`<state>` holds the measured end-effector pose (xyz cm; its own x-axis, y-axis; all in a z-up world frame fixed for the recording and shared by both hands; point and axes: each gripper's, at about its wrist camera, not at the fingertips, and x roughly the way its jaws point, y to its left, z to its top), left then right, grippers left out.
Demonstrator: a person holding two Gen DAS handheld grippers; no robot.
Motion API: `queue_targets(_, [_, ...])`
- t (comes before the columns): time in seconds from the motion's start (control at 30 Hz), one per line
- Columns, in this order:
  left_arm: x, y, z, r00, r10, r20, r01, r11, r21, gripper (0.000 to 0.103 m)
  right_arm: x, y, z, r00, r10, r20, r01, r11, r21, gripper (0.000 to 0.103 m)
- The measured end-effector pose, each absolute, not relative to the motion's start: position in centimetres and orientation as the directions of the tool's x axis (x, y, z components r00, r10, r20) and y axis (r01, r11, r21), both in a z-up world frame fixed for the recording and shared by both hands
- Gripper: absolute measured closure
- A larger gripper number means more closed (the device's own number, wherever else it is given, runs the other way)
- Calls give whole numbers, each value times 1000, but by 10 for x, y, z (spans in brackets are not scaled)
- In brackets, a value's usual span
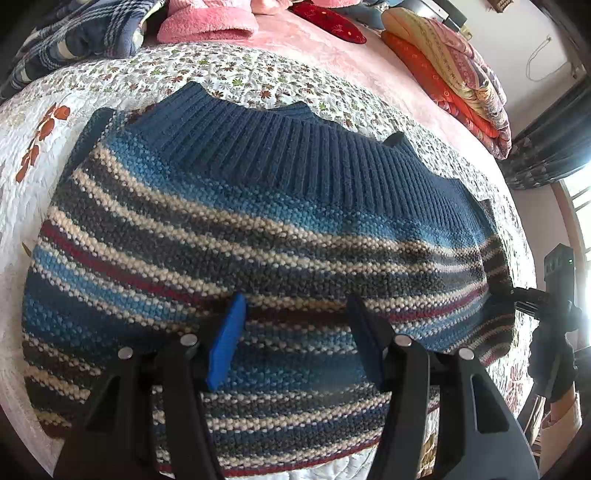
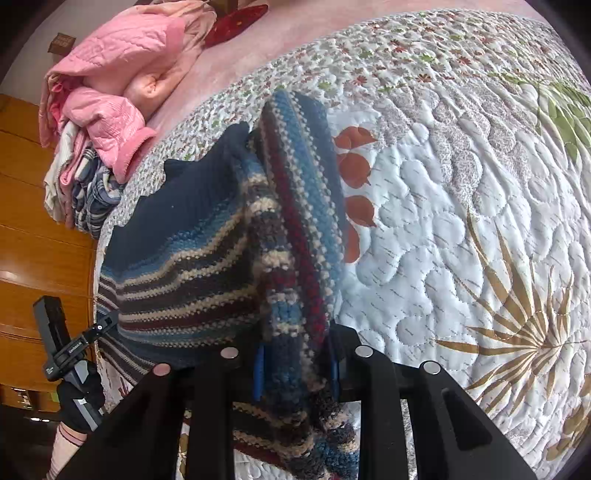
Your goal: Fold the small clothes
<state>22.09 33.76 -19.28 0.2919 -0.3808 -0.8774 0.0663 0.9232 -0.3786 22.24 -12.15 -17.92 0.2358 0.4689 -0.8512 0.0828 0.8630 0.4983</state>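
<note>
We see both fisheye views bright with daylight from a glaring, blown-out window [image 1: 576, 206] at the left wrist view's right edge, soft shadows only, dark vignetted corners, strongly bowed edges, and the near black gripper bodies slightly soft.

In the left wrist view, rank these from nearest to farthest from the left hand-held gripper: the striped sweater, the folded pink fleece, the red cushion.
From the left hand-held gripper:
1. Striped sweater, directly under and ahead of the fingers, spread on the floral quilt.
2. Folded pink fleece, beyond the sweater's ribbed hem, up left.
3. Red cushion, a little further back, up right.
</note>
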Motion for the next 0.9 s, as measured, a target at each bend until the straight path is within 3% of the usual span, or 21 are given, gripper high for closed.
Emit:
queue_targets(0.43, [221, 340, -190, 287, -391, -875, 56, 918, -392, 46, 233, -106, -167, 218, 400, -890, 126, 893, 432, 78])
queue_targets(0.9, [196, 388, -139, 365, -430, -826, 58, 896, -441, 46, 246, 14, -66, 262, 386, -885, -134, 922, 363, 79])
